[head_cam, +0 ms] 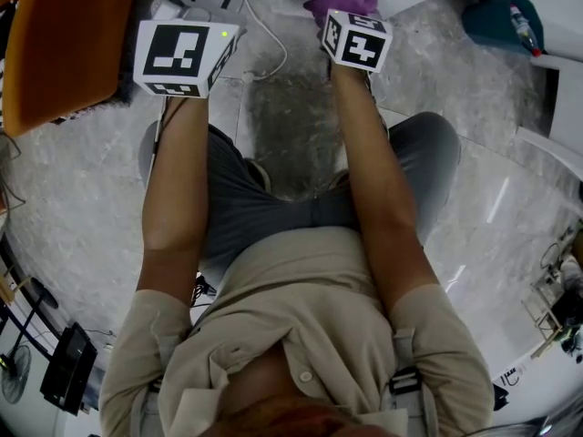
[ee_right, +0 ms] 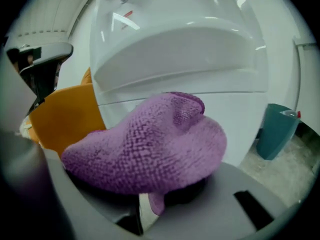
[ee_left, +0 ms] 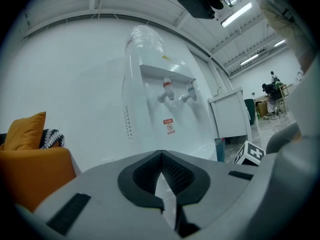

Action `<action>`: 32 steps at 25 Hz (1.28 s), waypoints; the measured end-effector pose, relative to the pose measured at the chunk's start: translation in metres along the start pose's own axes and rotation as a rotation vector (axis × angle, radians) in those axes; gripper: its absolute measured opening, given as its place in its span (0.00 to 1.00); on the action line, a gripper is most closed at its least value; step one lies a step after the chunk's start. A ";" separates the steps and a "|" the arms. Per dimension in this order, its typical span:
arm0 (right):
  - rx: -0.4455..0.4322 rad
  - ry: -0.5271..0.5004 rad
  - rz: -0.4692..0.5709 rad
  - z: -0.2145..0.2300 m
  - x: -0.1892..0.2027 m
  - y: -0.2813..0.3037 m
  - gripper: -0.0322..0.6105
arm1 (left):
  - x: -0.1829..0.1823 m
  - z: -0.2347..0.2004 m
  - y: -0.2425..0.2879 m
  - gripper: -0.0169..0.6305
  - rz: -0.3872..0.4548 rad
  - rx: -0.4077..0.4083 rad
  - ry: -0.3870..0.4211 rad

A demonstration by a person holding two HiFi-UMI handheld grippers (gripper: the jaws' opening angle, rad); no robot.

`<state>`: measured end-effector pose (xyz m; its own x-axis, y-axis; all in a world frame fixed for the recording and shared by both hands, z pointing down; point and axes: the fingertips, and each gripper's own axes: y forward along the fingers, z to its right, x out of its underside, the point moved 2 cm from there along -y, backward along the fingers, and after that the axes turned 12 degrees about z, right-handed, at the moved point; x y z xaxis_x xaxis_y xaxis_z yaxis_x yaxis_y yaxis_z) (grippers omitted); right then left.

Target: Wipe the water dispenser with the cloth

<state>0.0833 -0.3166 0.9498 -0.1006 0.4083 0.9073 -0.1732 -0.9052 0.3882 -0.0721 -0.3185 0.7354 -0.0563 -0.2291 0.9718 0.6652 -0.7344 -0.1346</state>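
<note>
While the cloth [ee_right: 150, 144] is clamped in the closed jaws of the right gripper [head_cam: 355, 36], it is bunched over their tips, near the dispenser [ee_right: 190, 49]; contact cannot be told. The left gripper [ee_left: 161, 158] is pressed shut on nothing, apart from the dispenser.

Two grippers are showing: the left gripper [ee_left: 161, 156] and the right gripper [ee_right: 152, 186]. Two cubes are riding on them, the left cube [head_cam: 182, 55] and the right cube [head_cam: 357, 39]. One cloth [ee_right: 150, 149] is sitting between the right jaws. One dispenser [ee_left: 160, 119] is standing ahead of both pairs of jaws, carrying one bottle [ee_left: 145, 44] and two taps, the left tap [ee_left: 167, 89] and the right tap [ee_left: 190, 91]. One cushion [ee_left: 25, 131] is lying left of the left jaws. One bin [ee_right: 277, 131] is standing right of the right jaws.
</note>
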 end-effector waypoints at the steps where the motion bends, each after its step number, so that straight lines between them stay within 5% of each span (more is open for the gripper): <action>1: 0.032 0.006 -0.006 0.017 0.002 -0.005 0.16 | 0.000 0.000 0.001 0.05 0.002 0.001 -0.001; 7: 0.207 0.080 -0.020 0.094 0.009 -0.030 0.16 | 0.005 0.006 0.008 0.05 0.004 0.018 -0.008; 14: 0.211 0.069 -0.009 0.081 0.001 -0.031 0.16 | 0.009 0.010 0.012 0.05 -0.005 0.034 -0.011; 18: 0.151 0.020 0.001 0.051 -0.005 -0.021 0.16 | 0.008 0.011 0.015 0.05 -0.003 0.035 -0.010; 26: -0.129 -0.099 -0.006 -0.054 0.001 0.019 0.16 | 0.007 0.020 0.020 0.05 -0.008 0.049 0.006; 32: -0.256 -0.189 -0.046 -0.067 0.016 0.026 0.16 | 0.005 0.022 0.020 0.05 -0.010 0.043 0.003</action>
<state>0.0112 -0.3258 0.9639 0.0930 0.3971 0.9131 -0.4166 -0.8174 0.3979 -0.0428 -0.3207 0.7420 -0.0655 -0.2243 0.9723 0.6957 -0.7088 -0.1166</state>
